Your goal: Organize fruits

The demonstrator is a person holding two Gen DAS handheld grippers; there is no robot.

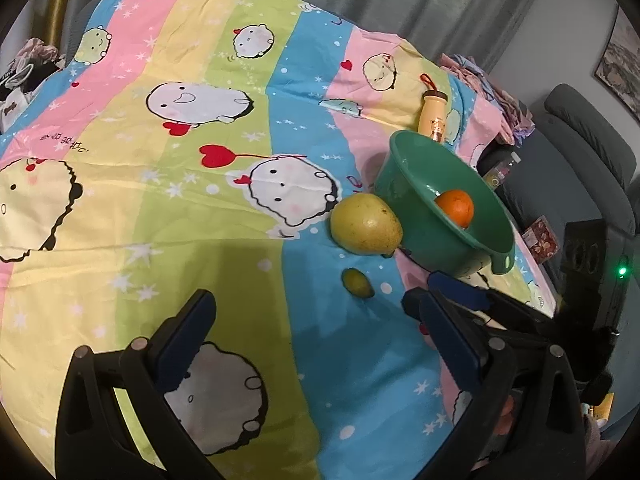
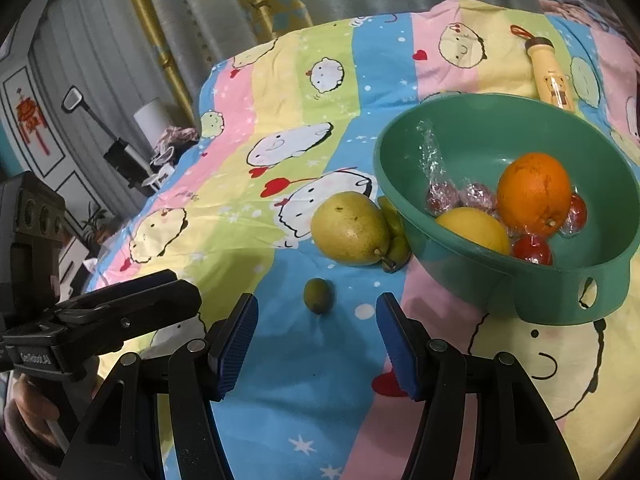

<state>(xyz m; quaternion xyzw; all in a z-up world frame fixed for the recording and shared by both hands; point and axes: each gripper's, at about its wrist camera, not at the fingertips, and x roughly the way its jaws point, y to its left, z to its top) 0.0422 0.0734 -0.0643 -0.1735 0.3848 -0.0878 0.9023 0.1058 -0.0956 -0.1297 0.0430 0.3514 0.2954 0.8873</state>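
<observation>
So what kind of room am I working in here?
Probably a home bedroom or living room: a cartoon-print bedsheet covers the surface, curtains hang behind, and a grey sofa stands beside it.

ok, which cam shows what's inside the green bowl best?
Right wrist: the green bowl opens toward it, showing the orange, a yellow fruit and wrapped red pieces. Left wrist shows only the orange inside.

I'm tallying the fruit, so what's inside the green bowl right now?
The green bowl holds an orange, a yellow citrus fruit, several small red fruits in clear wrap and loose wrap. Anything beneath the orange is hidden.
</observation>
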